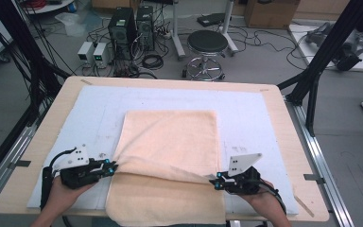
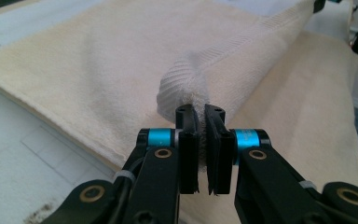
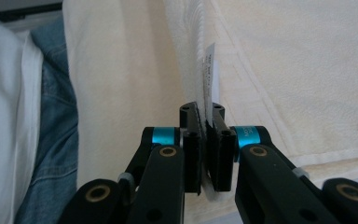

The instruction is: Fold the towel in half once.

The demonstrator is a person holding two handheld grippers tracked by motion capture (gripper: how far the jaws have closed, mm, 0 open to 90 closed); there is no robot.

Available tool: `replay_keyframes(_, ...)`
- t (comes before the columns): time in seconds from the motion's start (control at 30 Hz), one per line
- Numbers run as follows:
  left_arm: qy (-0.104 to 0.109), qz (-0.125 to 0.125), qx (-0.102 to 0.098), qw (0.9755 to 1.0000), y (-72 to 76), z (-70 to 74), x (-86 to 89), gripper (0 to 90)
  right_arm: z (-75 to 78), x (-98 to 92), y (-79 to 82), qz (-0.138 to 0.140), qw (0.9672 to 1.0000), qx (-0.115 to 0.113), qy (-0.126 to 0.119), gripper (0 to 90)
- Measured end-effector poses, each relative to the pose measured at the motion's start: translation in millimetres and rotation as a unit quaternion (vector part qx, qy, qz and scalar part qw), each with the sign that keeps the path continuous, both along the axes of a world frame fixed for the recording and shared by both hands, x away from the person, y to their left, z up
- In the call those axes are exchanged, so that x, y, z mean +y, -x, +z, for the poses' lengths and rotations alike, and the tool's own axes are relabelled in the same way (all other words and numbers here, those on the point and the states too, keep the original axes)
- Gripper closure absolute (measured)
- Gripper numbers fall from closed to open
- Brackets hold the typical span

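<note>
A cream towel lies on the white mat, its near end hanging over the table's front edge. My left gripper is shut on the towel's left edge and my right gripper on its right edge, so a lifted fold runs between them. In the left gripper view the jaws pinch a bunched ribbed hem of the towel. In the right gripper view the jaws clamp the towel's edge together with a small white label.
A white foam mat covers the wooden table. Black frame posts stand at the right and left. A stool and computer towers sit on the floor beyond. The person's jeans are close behind the towel.
</note>
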State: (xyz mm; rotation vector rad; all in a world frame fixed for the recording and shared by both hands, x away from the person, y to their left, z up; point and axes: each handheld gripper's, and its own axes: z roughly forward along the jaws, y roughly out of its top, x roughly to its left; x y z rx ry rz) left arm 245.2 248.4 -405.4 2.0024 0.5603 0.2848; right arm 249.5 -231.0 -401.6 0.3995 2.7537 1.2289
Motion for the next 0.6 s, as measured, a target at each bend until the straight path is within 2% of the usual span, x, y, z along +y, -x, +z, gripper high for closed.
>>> replay_keyframes(0.13, -0.016, -0.017, 0.004, 0.9997, 9.9, -3.4, -0.8, 84.1, -2.3, -0.5, 5.9, 0.003, 1.0, 0.003, 0.005, 85.9)
replay_keyframes(0.27, -0.009, -0.022, 0.001, 0.9997, 19.9, -1.2, 0.5, 84.1, 1.5, -3.7, 12.2, 0.009, 0.9999, 0.004, -0.01, 86.0)
replay_keyframes(0.4, -0.01, -0.035, -0.004, 0.9993, 32.4, 3.1, 3.4, 84.1, 7.9, -5.7, 22.8, 0.016, 0.9997, 0.003, -0.019, 86.0)
replay_keyframes(0.43, -0.011, -0.039, -0.001, 0.9992, 37.1, 3.4, 3.9, 84.1, 9.0, -5.7, 25.2, 0.022, 0.9995, -0.001, -0.021, 86.0)
replay_keyframes(0.53, -0.015, -0.056, 0.003, 0.9983, 47.1, 2.5, 5.6, 83.2, 11.7, -5.6, 34.4, 0.039, 0.9989, 0.007, -0.024, 85.6)
replay_keyframes(0.6, -0.019, -0.07, 0.011, 0.9973, 52.8, 1.0, 8.0, 79.5, 11.2, -6.1, 36.8, 0.051, 0.998, 0.015, -0.034, 76.2)
